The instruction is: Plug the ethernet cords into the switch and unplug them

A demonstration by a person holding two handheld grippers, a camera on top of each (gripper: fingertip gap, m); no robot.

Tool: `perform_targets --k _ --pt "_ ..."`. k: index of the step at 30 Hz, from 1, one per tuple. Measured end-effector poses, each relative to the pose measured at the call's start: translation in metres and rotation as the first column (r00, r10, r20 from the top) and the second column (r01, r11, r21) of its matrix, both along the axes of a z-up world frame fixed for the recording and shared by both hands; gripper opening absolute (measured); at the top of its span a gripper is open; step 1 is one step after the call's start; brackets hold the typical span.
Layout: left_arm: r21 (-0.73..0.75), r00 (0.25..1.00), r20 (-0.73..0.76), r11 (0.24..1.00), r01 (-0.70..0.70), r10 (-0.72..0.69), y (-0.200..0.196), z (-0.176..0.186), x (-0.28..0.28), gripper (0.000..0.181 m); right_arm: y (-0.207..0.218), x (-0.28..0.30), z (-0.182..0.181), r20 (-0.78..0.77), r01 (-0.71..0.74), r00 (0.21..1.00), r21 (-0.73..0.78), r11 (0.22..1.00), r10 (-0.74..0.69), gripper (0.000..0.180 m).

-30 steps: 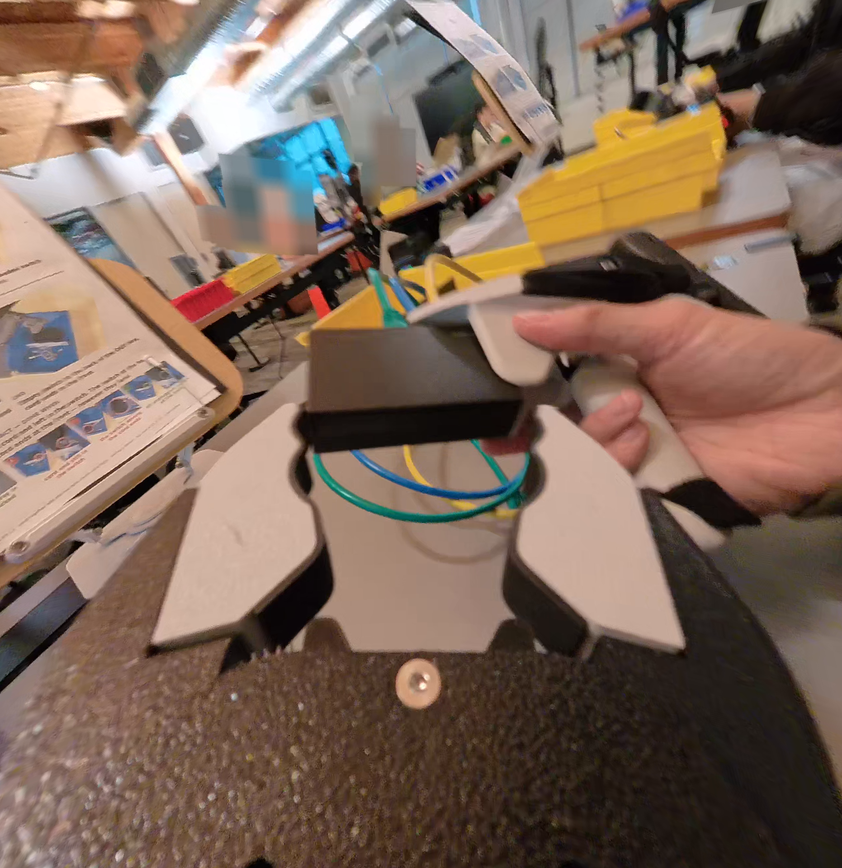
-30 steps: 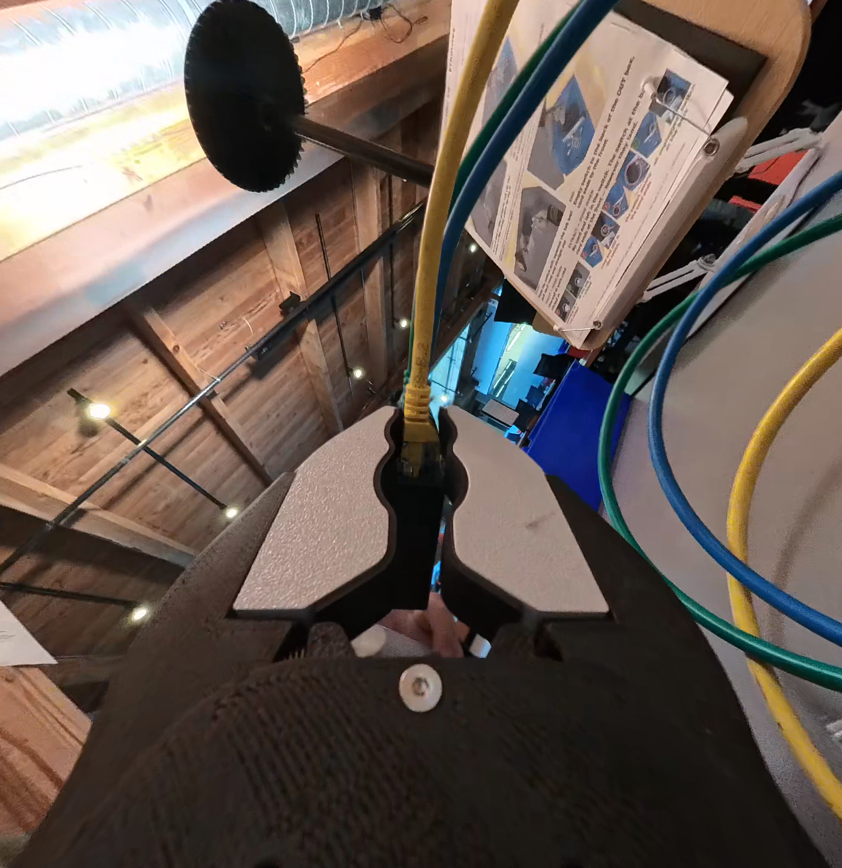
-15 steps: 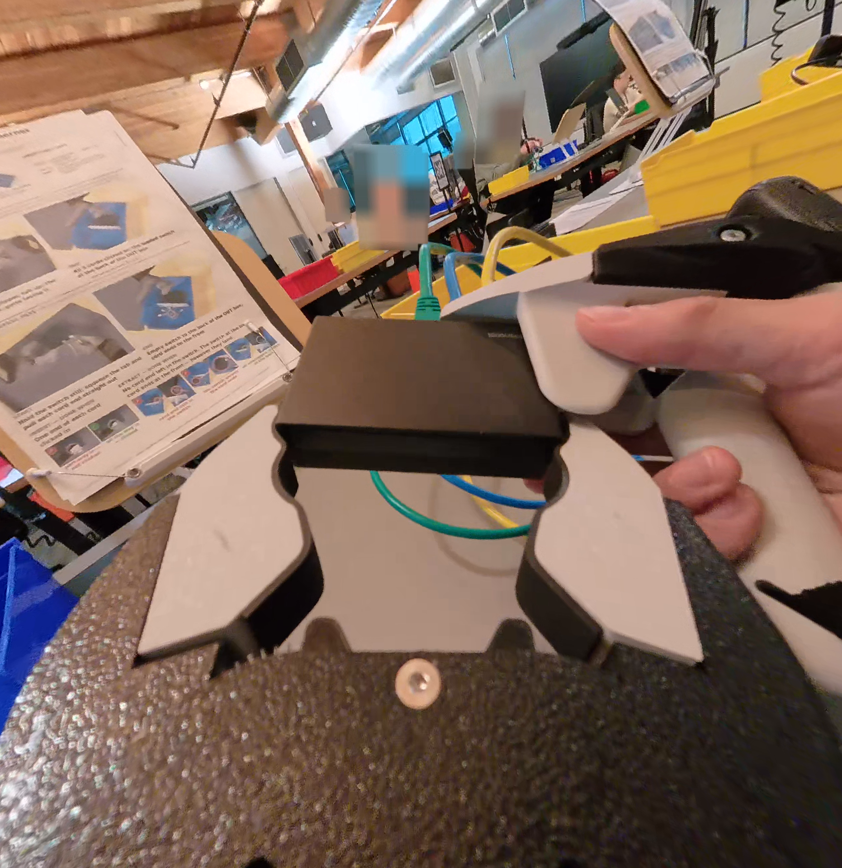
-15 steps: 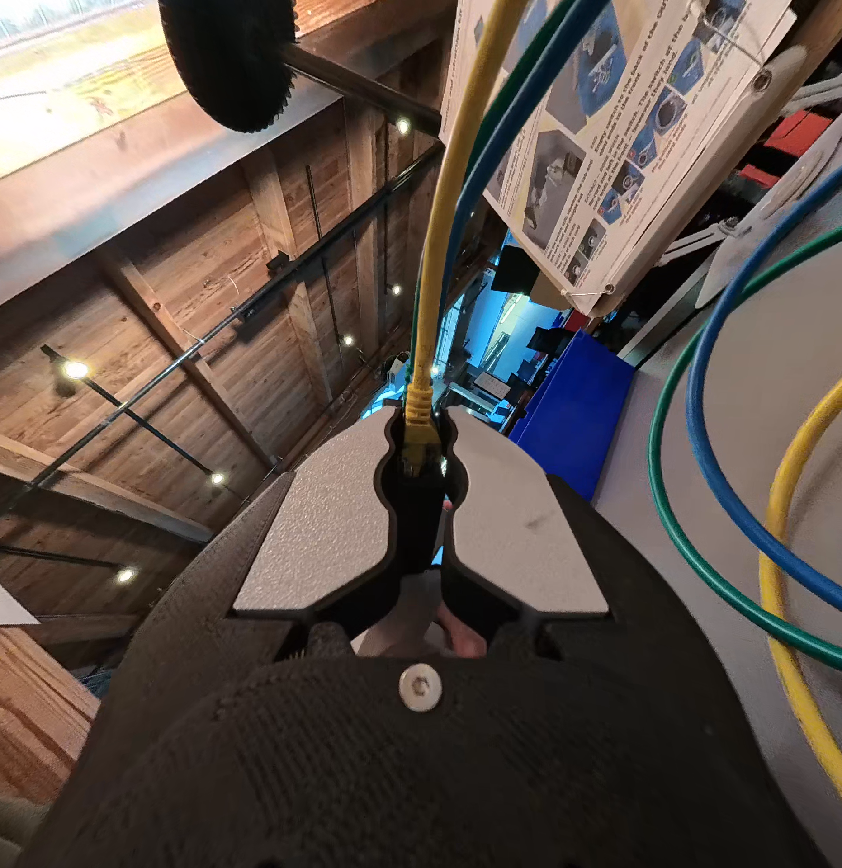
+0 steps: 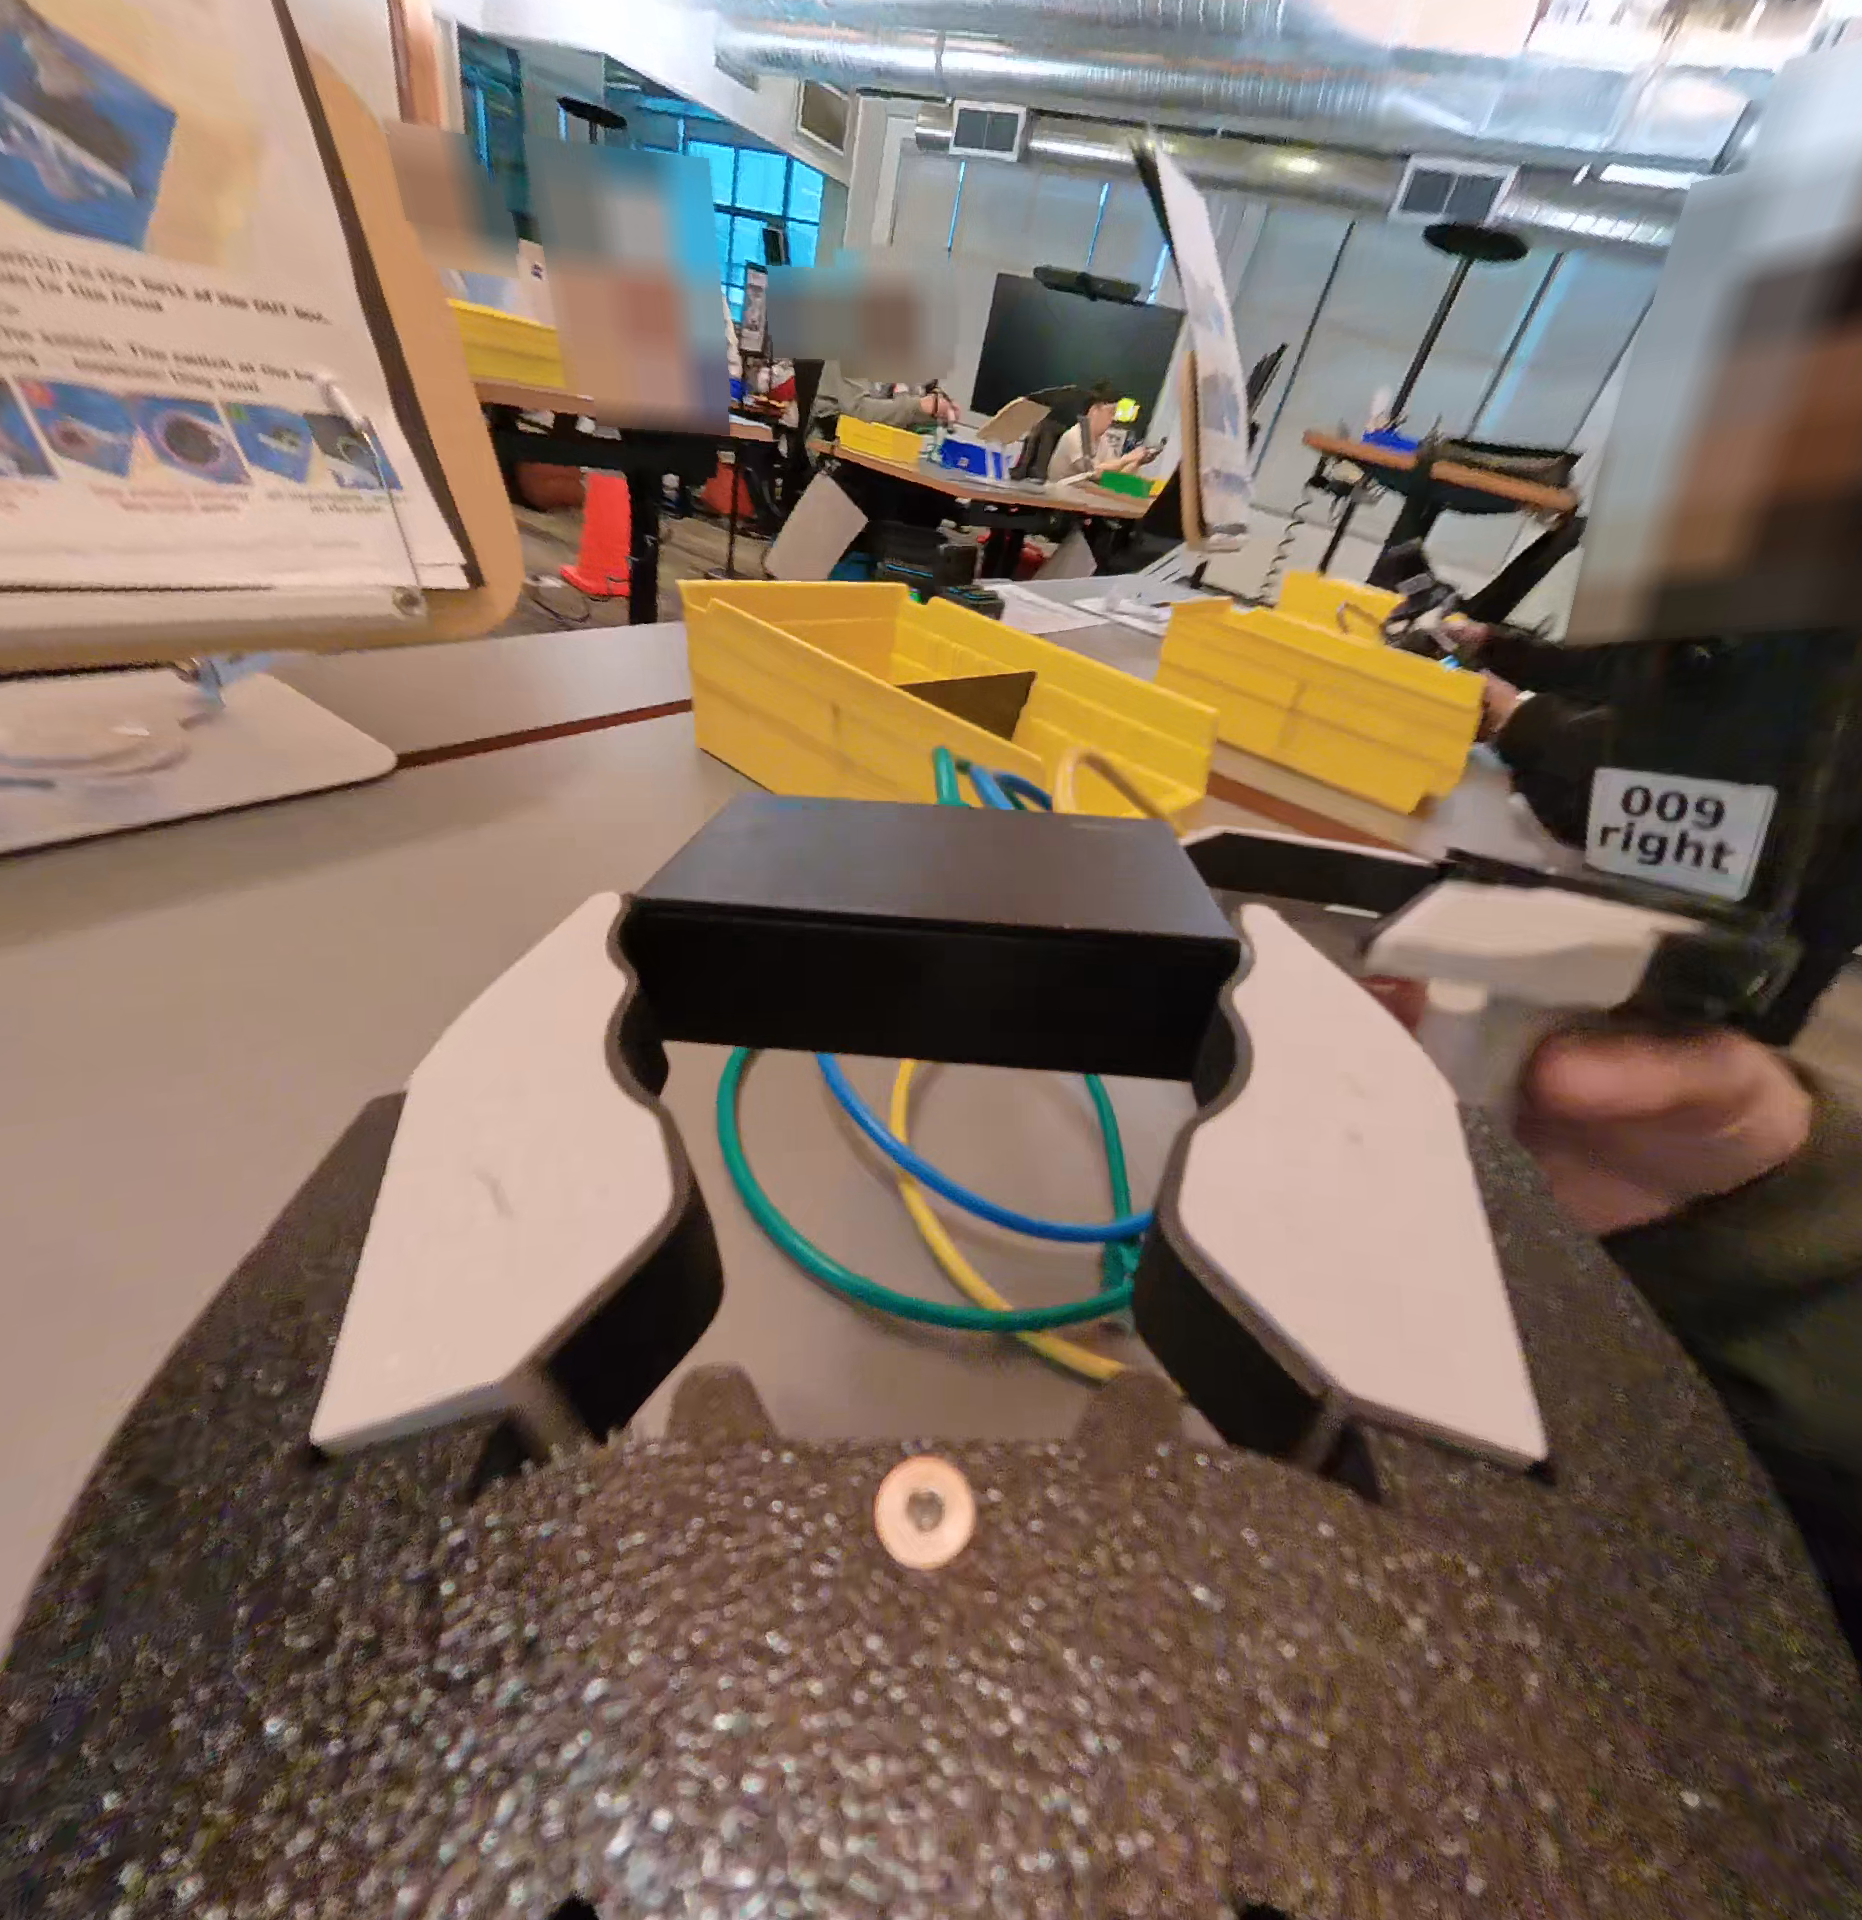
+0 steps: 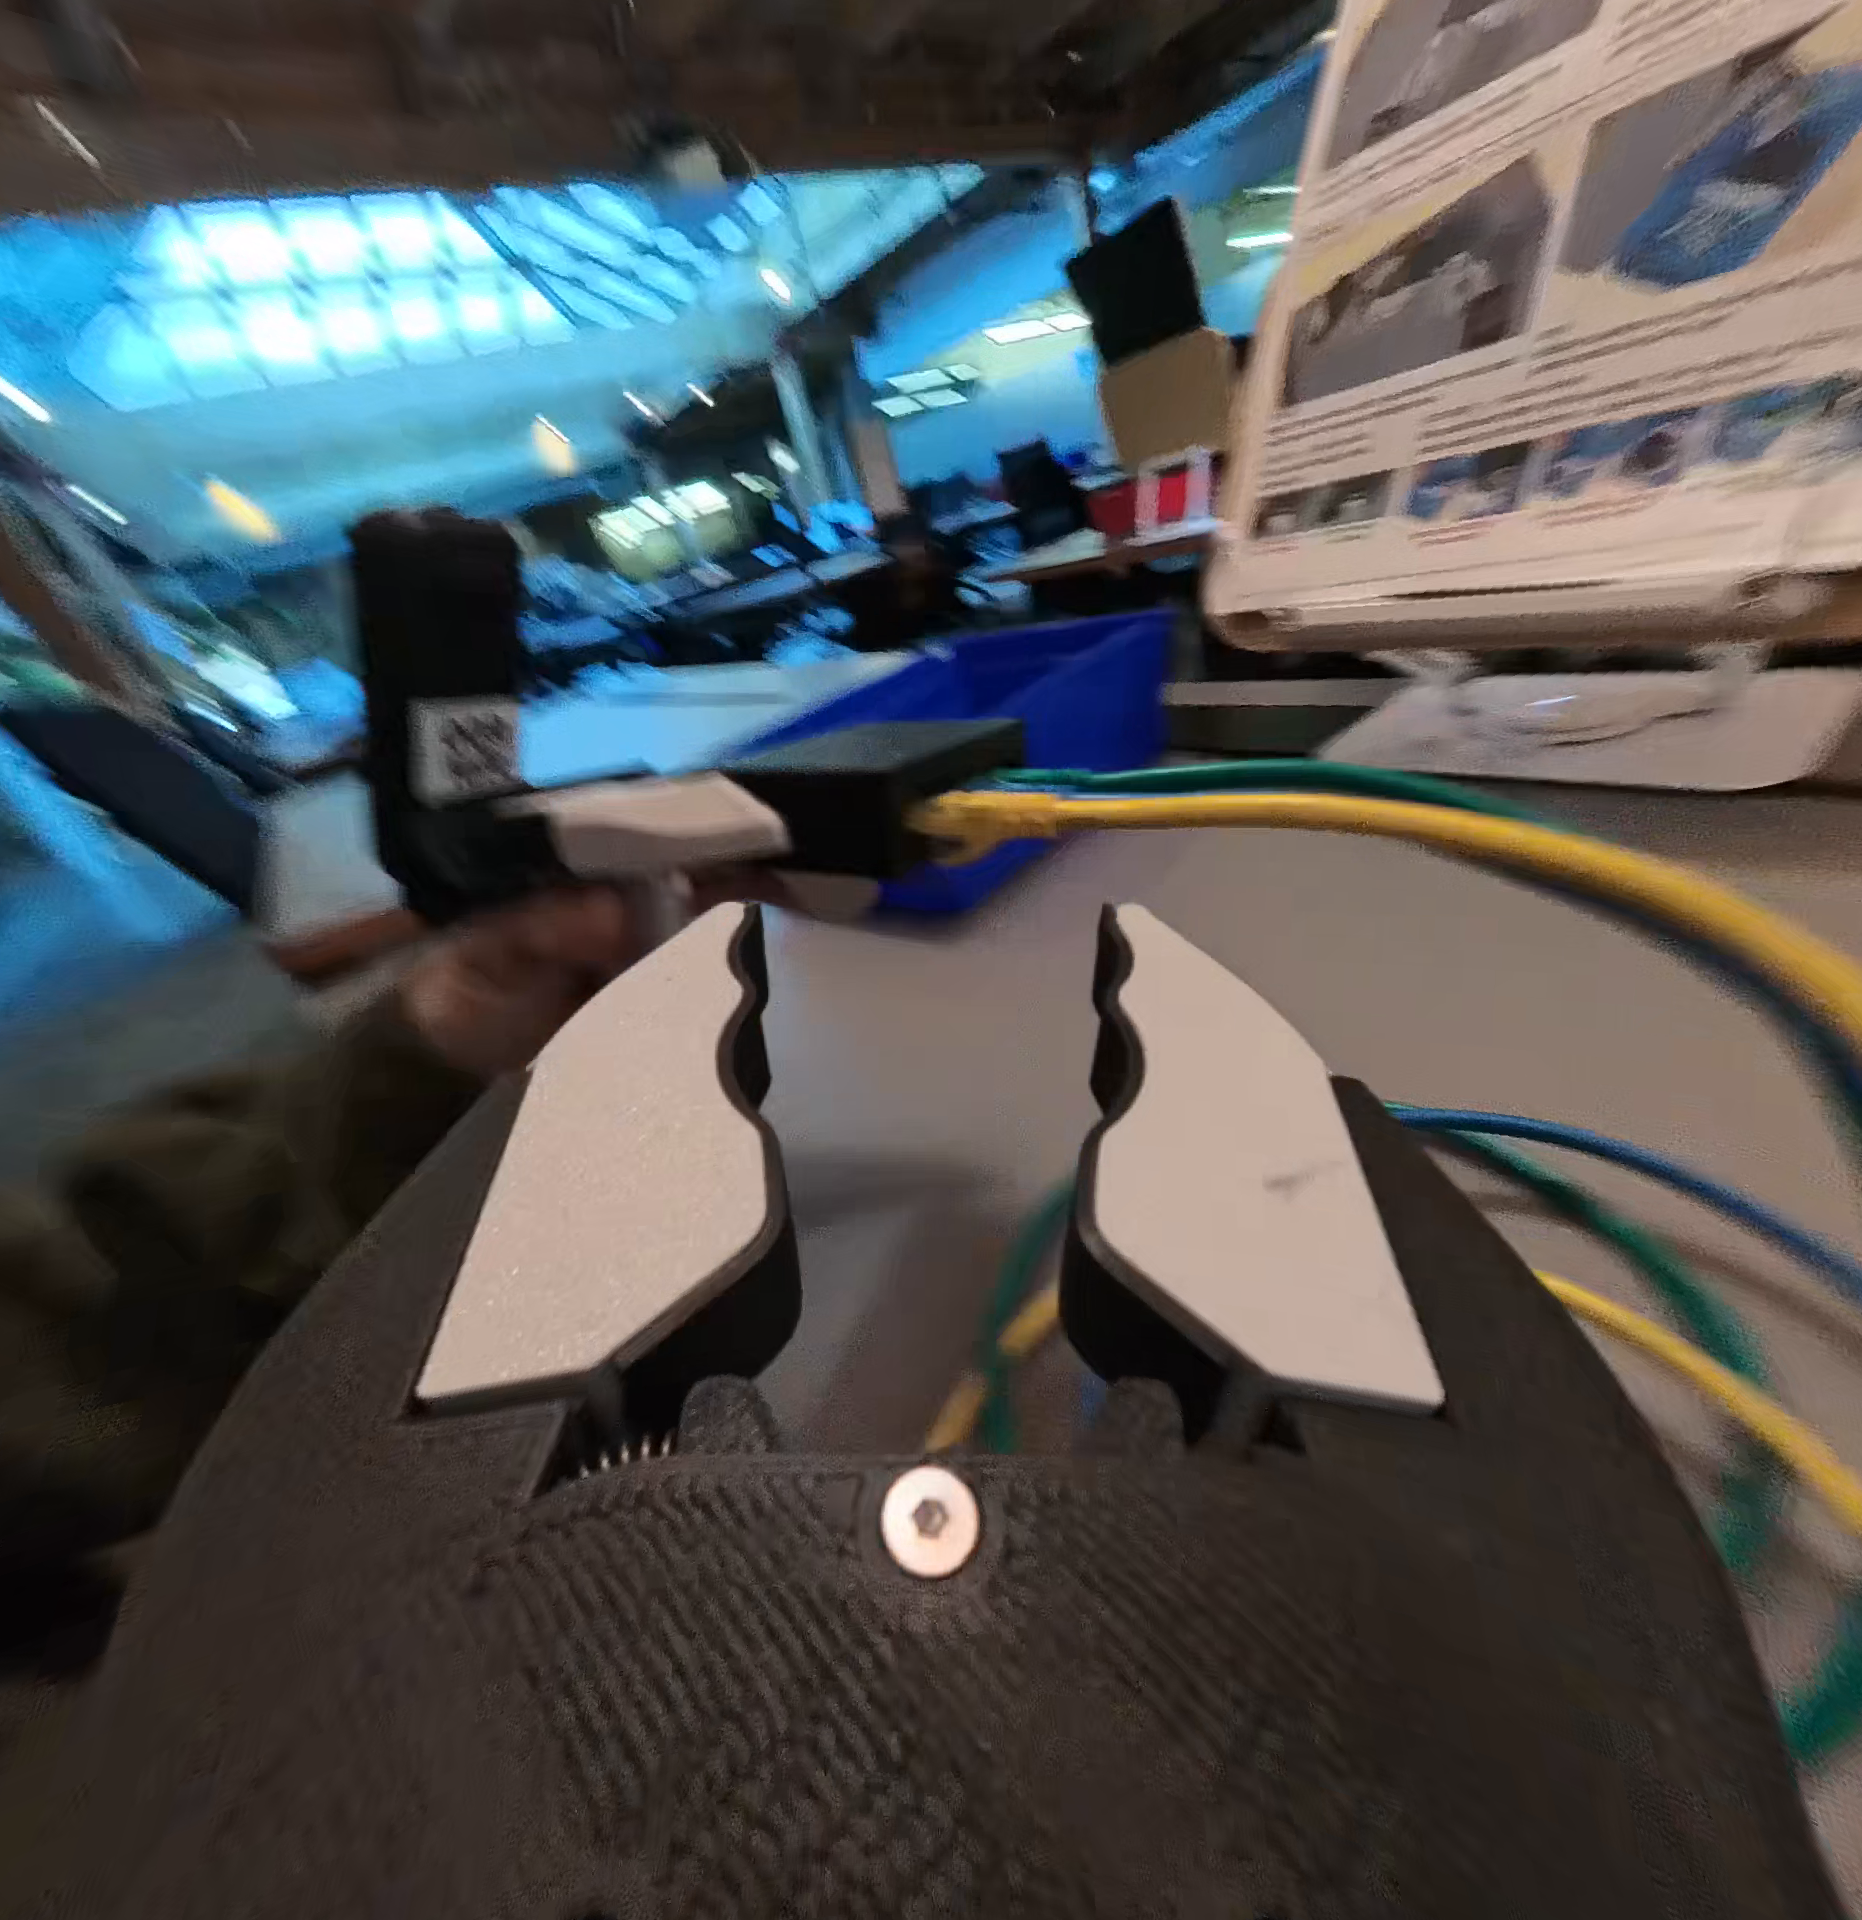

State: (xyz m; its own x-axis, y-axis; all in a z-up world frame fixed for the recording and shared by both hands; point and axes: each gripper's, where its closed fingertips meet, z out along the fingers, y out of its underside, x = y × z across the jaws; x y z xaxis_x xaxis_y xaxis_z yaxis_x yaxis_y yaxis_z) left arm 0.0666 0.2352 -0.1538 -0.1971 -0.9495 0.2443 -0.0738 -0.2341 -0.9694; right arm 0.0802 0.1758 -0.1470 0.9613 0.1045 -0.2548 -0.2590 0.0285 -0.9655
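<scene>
Holding one switch (image 5: 927,935), left gripper (image 5: 927,997); three cords (image 5: 906,1247) attached.

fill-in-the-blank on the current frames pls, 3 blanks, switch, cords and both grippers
1. The left gripper has its jaws shut on the black ____.
2. The right gripper has its jaws ____ and holds nothing.
3. In the right wrist view, the nearest cord plugged into the switch is the ____ one.

Missing words: switch; open; yellow
</scene>
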Motion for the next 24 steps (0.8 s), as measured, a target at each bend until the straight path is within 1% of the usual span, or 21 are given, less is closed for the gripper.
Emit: perform_targets --k 1,2,3,4,5,6,7,9,10,11,14,15,16,17,18,19,20,21,23,24 --pt "-0.035 1.000 -0.002 0.999 0.015 -0.015 0.000 0.000 -0.001 0.101 -0.001 0.008 -0.004 0.105 0.088 0.991 -0.030 0.996 -0.085 0.060" --pt "-0.063 0.999 -0.007 0.997 0.037 -0.038 -0.001 -0.001 0.000 0.101 -0.002 0.014 -0.005 0.241 0.182 0.956 -0.028 0.983 -0.170 0.063" --pt "-0.088 0.998 -0.012 0.994 0.060 -0.061 -0.004 -0.003 0.000 0.101 -0.003 0.015 -0.004 0.403 0.253 0.886 -0.003 0.967 -0.231 0.065" --pt "-0.113 0.997 -0.017 0.991 0.078 -0.080 -0.007 -0.004 0.000 0.101 -0.002 0.014 -0.003 0.563 0.301 0.784 0.025 0.953 -0.262 0.063" --pt "-0.136 0.995 -0.022 0.986 0.096 -0.100 -0.011 -0.006 0.001 0.101 0.001 0.012 -0.003 0.696 0.336 0.664 0.049 0.941 -0.273 0.061" --pt "-0.162 0.992 -0.026 0.980 0.115 -0.121 -0.014 -0.007 0.002 0.101 0.004 0.010 -0.004 0.794 0.358 0.543 0.074 0.931 -0.272 0.059" --pt "-0.191 0.990 -0.027 0.973 0.132 -0.139 -0.017 -0.007 0.003 0.101 0.007 0.006 -0.005 0.861 0.356 0.439 0.095 0.930 -0.256 0.053" --pt "-0.225 0.983 -0.030 0.959 0.170 -0.181 -0.023 -0.007 0.005 0.100 0.014 0.002 -0.007 0.928 0.346 0.287 0.130 0.929 -0.236 0.040" --pt "-0.240 0.980 -0.026 0.953 0.184 -0.195 -0.025 -0.005 0.006 0.100 0.016 0.000 -0.008 0.946 0.339 0.233 0.139 0.931 -0.226 0.025" --pt "-0.258 0.980 -0.022 0.948 0.188 -0.200 -0.024 -0.004 0.006 0.100 0.018 -0.001 -0.008 0.954 0.328 0.200 0.148 0.933 -0.222 0.023" --pt "-0.304 0.977 -0.034 0.933 0.190 -0.210 -0.019 -0.004 0.007 0.100 0.021 -0.003 -0.009 0.973 0.293 0.144 0.132 0.947 -0.180 0.020" --pt "-0.333 0.977 -0.040 0.924 0.187 -0.212 -0.018 -0.003 0.007 0.101 0.021 -0.002 -0.007 0.979 0.296 0.085 0.154 0.943 -0.186 0.019" --pt "-0.376 0.973 -0.053 0.907 0.190 -0.226 -0.020 -0.005 0.006 0.102 0.021 0.003 -0.005 0.982 0.324 0.000 0.179 0.929 -0.189 0.016" --pt "-0.441 0.965 -0.073 0.876 0.197 -0.254 -0.021 -0.007 0.003 0.105 0.020 0.009 -0.002 0.979 0.349 -0.092 0.202 0.915 -0.182 0.015" --pt "-0.519 0.952 -0.093 0.830 0.204 -0.292 -0.020 -0.008 0.001 0.107 0.020 0.013 0.000 0.975 0.355 -0.151 0.207 0.912 -0.163 0.015" --pt "-0.600 0.933 -0.103 0.770 0.218 -0.344 -0.021 -0.009 -0.002 0.106 0.019 0.015 0.000 0.973 0.353 -0.181 0.198 0.915 -0.141 0.015" --pt "-0.683 0.907 -0.101 0.691 0.236 -0.409 -0.023 -0.009 -0.005 0.100 0.019 0.015 -0.001 0.967 0.342 -0.221 0.197 0.919 -0.125 0.015" --pt "-0.764 0.868 -0.081 0.589 0.262 -0.490 -0.027 -0.008 -0.009 0.090 0.019 0.015 -0.003 0.953 0.326 -0.282 0.201 0.924 -0.107 0.015" --pt "-0.887 0.770 0.019 0.345 0.307 -0.637 -0.035 0.000 -0.017 0.067 0.019 0.014 -0.013 0.924 0.301 -0.380 0.173 0.938 -0.049 0.015" --pt "-0.916 0.745 0.055 0.263 0.302 -0.665 -0.035 0.002 -0.017 0.061 0.020 0.012 -0.017 0.907 0.278 -0.419 0.166 0.946 -0.037 0.015"
